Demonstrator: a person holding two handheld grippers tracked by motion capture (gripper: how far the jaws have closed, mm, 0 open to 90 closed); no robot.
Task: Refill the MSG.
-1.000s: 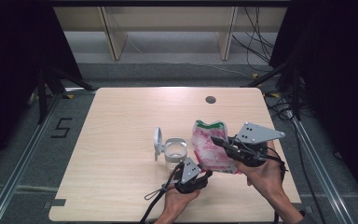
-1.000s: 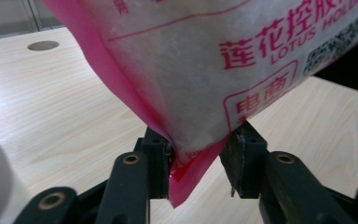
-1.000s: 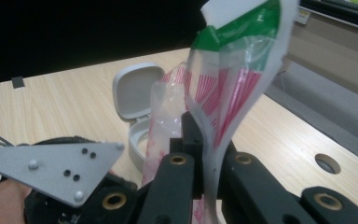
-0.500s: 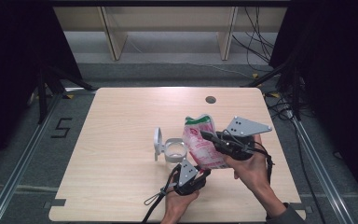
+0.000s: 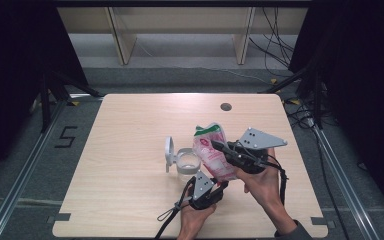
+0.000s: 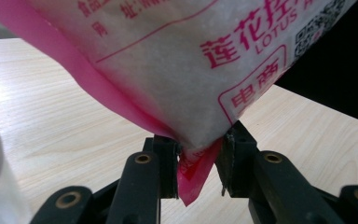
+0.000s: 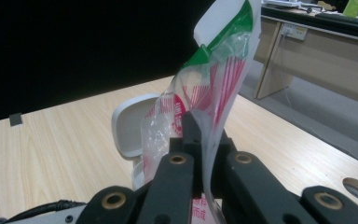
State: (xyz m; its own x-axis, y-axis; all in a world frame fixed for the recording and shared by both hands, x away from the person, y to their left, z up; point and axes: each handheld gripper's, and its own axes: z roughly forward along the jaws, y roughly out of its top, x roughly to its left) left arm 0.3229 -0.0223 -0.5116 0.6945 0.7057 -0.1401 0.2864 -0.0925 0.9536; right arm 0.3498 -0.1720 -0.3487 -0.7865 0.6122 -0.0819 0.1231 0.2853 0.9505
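Holding the pink bag (image 5: 211,155) off the table (image 5: 130,150) beside the clear container (image 5: 185,167), we note its long axis tilts, green top up and away. Our right gripper (image 5: 220,148) pinches the upper film; our left gripper (image 5: 219,184), jaws just closing, pinches the bottom corner.
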